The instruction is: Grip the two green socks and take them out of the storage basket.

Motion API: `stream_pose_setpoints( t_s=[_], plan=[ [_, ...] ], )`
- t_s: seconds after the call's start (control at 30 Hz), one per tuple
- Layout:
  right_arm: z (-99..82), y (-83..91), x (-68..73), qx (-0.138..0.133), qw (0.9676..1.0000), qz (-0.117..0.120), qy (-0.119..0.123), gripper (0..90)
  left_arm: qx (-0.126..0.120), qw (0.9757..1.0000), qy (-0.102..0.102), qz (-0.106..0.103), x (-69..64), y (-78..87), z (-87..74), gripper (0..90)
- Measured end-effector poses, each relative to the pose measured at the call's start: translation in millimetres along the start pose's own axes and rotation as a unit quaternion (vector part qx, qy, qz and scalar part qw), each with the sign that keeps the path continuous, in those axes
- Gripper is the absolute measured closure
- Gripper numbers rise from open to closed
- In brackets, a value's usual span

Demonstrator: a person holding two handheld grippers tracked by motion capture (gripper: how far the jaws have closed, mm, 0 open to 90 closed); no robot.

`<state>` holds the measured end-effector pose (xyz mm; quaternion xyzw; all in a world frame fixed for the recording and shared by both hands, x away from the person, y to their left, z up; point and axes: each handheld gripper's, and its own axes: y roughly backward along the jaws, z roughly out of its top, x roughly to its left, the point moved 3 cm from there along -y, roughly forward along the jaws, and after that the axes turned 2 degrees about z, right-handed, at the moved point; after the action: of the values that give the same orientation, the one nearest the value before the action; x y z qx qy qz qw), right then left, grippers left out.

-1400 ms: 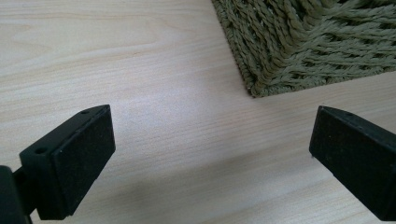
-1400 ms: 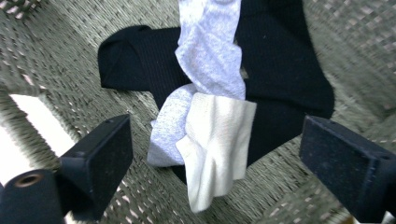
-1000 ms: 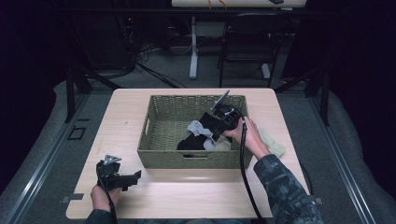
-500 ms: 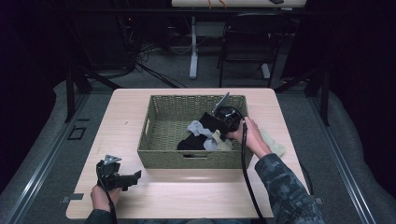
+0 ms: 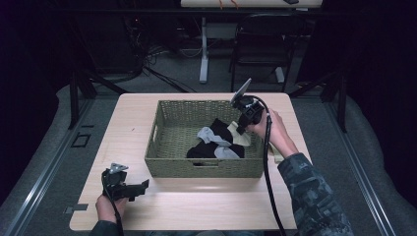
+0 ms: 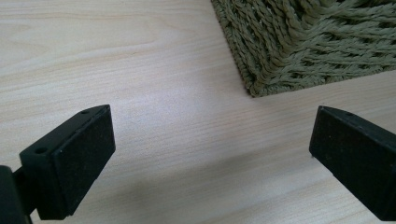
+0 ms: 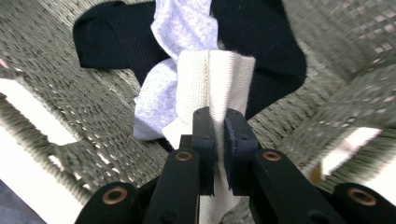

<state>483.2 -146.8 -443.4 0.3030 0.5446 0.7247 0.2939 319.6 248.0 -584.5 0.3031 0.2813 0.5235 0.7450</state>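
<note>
A green woven basket (image 5: 173, 132) stands mid-table with black socks (image 5: 204, 149), grey socks (image 5: 212, 138) and a cream sock (image 5: 238, 135) inside. My right gripper (image 5: 244, 122) hangs over the basket's right side, shut on the cream sock (image 7: 219, 77), which is lifted a little above a grey sock (image 7: 159, 100) and a black sock (image 7: 112, 37). My left gripper (image 5: 135, 189) rests low near the table's front left, open, with bare tabletop between its jaws (image 6: 210, 154). The basket's corner (image 6: 299, 42) lies ahead of it.
A pale sock (image 5: 275, 153) lies on the table right of the basket, partly behind the right hand. The wooden table (image 5: 128, 128) has free room left of and in front of the basket. A chair (image 5: 260, 44) and a desk leg stand beyond the far edge.
My right gripper has risen slightly and drawn toward the basket's right wall with the cream sock in it. The left gripper has stayed put.
</note>
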Motion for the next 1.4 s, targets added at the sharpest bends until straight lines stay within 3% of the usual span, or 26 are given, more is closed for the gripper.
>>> stream_pose_setpoints(
  t_s=[0.53,0.83,1.1,1.4],
  plan=[
    [16.2,47.3,10.7,-0.032,0.9993,-0.008,0.017,84.5,0.001,1.0000,-0.001,-0.002,-0.1,0.5,0.2,0.2],
    [13.8,73.8,9.7,-0.050,0.9985,-0.013,0.016,84.6,0.000,1.0000,-0.002,-0.002,-0.5,0.1,0.1,0.2],
    [-0.9,94.9,-3.3,-0.067,0.9975,-0.023,0.003,84.6,-0.001,1.0000,-0.002,-0.002,-0.6,0.1,0.2,0.2],
    [-27.9,110.7,-31.1,-0.084,0.9956,-0.030,-0.027,84.5,0.003,1.0000,-0.003,-0.003,-0.5,0.3,0.2,0.2]
  ],
)
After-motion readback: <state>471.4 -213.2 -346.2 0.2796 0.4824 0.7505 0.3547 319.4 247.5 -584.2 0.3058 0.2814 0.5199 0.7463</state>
